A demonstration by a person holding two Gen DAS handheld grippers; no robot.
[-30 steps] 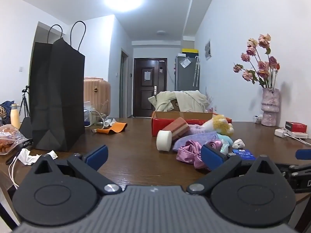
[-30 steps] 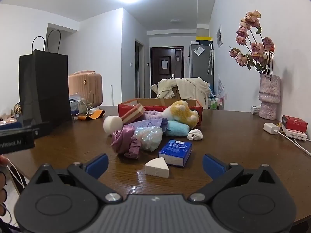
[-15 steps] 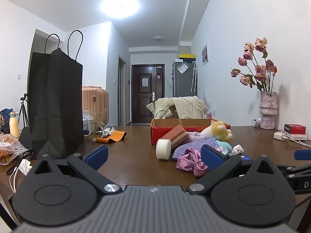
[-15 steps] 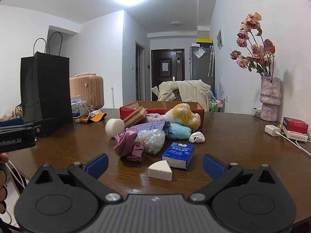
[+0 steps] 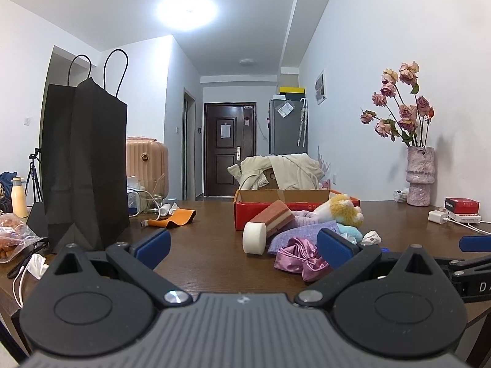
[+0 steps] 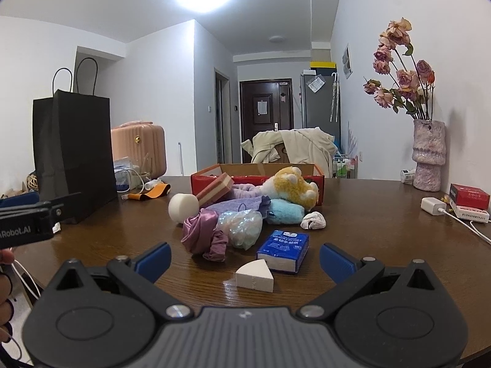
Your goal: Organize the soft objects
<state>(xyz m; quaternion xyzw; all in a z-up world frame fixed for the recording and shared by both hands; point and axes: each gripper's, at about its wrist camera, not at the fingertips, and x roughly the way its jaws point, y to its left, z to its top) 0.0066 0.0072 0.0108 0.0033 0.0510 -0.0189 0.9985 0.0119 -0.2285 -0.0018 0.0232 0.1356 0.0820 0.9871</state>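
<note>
A pile of soft things lies on the brown table in front of a red cardboard box (image 6: 317, 181): a yellow plush toy (image 6: 293, 184), a light blue plush (image 6: 285, 211), a purple satin scrunchie (image 6: 201, 234), a round white sponge (image 6: 183, 208), a striped pink sponge (image 6: 214, 188), a lilac cloth (image 6: 236, 205), an iridescent pouch (image 6: 242, 225) and a white wedge sponge (image 6: 254, 279). My right gripper (image 6: 244, 259) is open and empty, just short of the wedge. My left gripper (image 5: 242, 247) is open and empty, left of the pile, near the scrunchie (image 5: 299, 259).
A tall black paper bag (image 5: 83, 165) stands at the left. A blue tissue pack (image 6: 284, 250) lies beside the wedge. A vase of dried roses (image 6: 428, 159), a red box (image 6: 469, 196) and a charger (image 6: 432, 205) sit at the right. An orange cloth (image 5: 175, 217) lies behind.
Both grippers have tilted up a little, so the table and pile sit lower in view. Both stay open and empty.
</note>
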